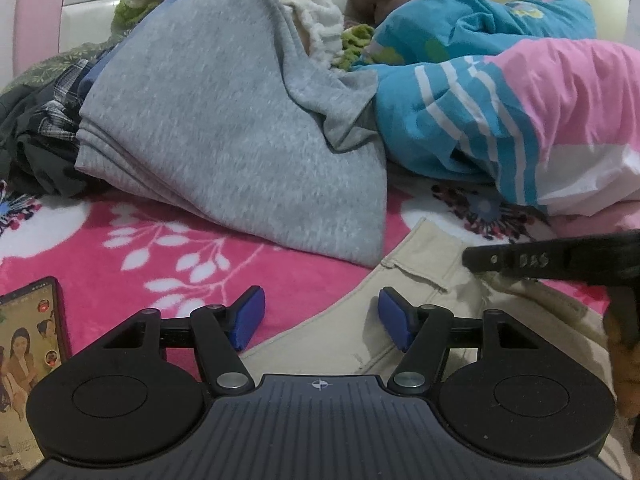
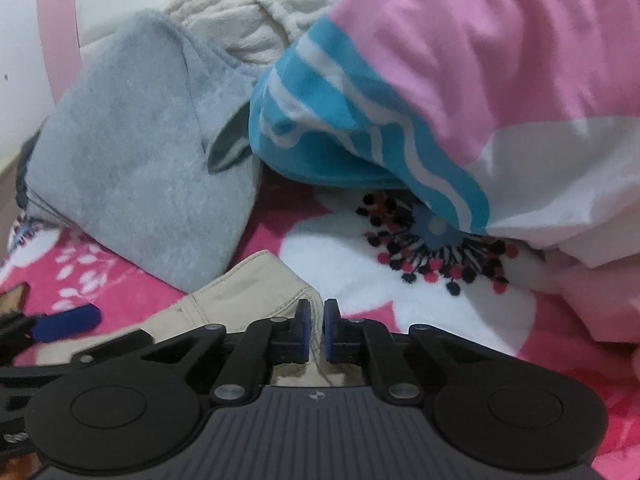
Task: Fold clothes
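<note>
A beige garment (image 1: 420,280) (image 2: 248,284) lies flat on the pink floral blanket (image 1: 120,240) (image 2: 400,300). My right gripper (image 2: 316,320) is shut on its far corner edge, and beige cloth shows in the thin gap between the blue pads. One black finger (image 1: 540,264) of that gripper reaches in from the right in the left wrist view. My left gripper (image 1: 322,316) stands open over the garment's left edge with nothing pinched; its blue pad (image 2: 68,322) shows at the left of the right wrist view. A folded grey garment (image 1: 240,120) (image 2: 132,168) leans just behind.
A blue, pink and white quilt (image 1: 520,100) (image 2: 480,60) is bunched at the right. Cream knitwear (image 1: 316,20) (image 2: 240,8) and dark plaid clothes (image 1: 44,120) are piled behind and left of the grey garment. A phone (image 1: 28,332) with a lit screen lies at the near left.
</note>
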`<state>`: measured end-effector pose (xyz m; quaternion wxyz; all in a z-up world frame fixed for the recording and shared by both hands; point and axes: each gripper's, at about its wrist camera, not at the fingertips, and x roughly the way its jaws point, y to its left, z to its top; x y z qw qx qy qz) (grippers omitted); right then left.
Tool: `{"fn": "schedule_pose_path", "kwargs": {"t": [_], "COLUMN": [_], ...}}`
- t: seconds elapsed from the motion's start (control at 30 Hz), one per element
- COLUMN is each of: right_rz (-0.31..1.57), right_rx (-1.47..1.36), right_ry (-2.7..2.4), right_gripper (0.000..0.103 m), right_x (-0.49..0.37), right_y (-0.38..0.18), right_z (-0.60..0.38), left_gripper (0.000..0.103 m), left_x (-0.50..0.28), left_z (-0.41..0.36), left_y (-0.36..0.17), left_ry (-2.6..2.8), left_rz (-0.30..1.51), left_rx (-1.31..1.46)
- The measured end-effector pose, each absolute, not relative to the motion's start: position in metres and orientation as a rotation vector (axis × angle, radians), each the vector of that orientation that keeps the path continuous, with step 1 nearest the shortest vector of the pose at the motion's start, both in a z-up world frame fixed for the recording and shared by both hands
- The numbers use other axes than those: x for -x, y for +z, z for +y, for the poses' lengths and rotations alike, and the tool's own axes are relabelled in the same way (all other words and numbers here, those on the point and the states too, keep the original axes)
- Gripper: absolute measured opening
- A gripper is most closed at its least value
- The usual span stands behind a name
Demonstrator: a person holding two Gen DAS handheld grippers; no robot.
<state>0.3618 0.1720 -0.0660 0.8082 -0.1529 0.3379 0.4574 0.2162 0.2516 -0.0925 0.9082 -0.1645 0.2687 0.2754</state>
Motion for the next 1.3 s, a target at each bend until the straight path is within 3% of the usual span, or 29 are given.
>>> {"fn": "schedule_pose_path", "kwargs": {"t": [0.1,0.2,0.5,0.77,1.0,1.13,1.3], "right_rz": [0.713,0.708,0.722,0.723,0.577,0.564,0.555], "right_rx": [0.34,0.329,0.04,0.064,0.15,0.118,0.026], "right_ry": [0.951,0.906,0.867,0.861,0.713,0.679,0.65], "right_gripper": [0.012,0.024,0.025,0.025,0.025,0.025,0.023], "right_x": [-0.361,-0.359,-0.307,-0.169,-0.117,-0.11,-0.117], "right_y": [-0.069,-0.054,0.029,0.004,-0.007,-0.019,-0.026], "right_z": [0.174,0.167,0.02,-0.046,-0.076,-0.087,-0.096], "left_gripper": [0.064,0.065,0.066,0.069,0.07,0.07,0.069], "left_x": [-0.217,-0.215,-0.199,-0.177,-0.109,-0.105,-0.135], "left_z": [0.25,0.251,0.259,0.265,0.278,0.254,0.186], "left_y": [-0.093,-0.092,-0.072,-0.065,-0.057,-0.052,-0.045], "left_ry": [0.573,0.57,0.519,0.388,0.181,0.117,0.018], "left_rz": [0.554,0.547,0.463,0.456,0.458,0.492,0.502], "left_rx": [0.327,0.338,0.401,0.512,0.682,0.583,0.222]}}
